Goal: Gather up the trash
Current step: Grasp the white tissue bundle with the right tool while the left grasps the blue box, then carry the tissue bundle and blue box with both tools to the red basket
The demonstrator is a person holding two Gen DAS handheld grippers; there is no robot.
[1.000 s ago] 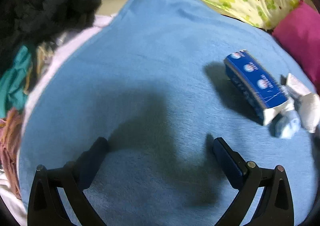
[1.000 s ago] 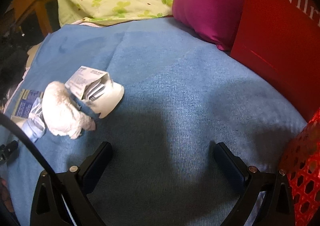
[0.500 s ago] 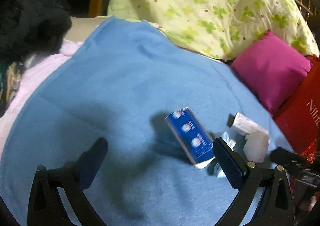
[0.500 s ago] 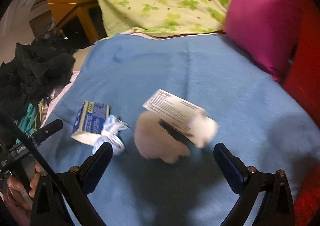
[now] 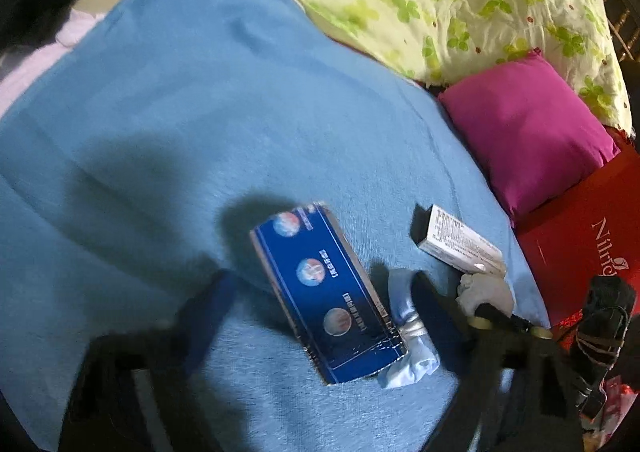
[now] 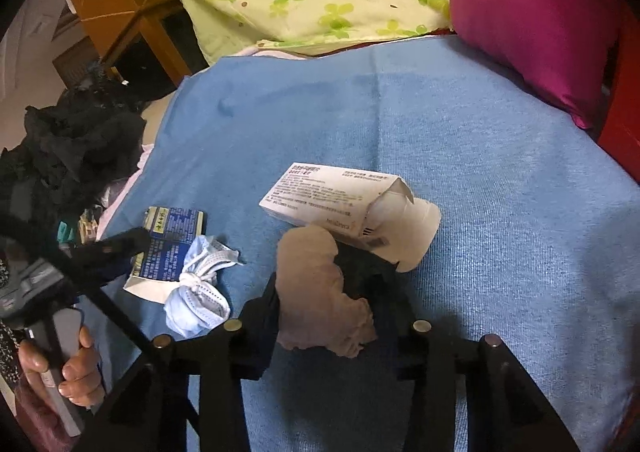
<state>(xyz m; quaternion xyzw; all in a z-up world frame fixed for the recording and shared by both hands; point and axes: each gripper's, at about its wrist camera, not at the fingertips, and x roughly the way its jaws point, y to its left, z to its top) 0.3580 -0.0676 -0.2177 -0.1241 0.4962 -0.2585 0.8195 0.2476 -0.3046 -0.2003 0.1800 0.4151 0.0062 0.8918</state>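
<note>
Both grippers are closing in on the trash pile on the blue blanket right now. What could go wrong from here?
1. The right hand-held gripper, jaws just closing, pinches only the crumpled tissue; soft paper may tear or slip.
2. The white carton touches that tissue and could be dragged along.
3. The left hand-held gripper, also closing, straddles the blue box with the wadded face mask beside its right finger; the mask could jam in or get knocked off.

The left claw is motion-blurred; its fingertip contact is unclear.
</note>
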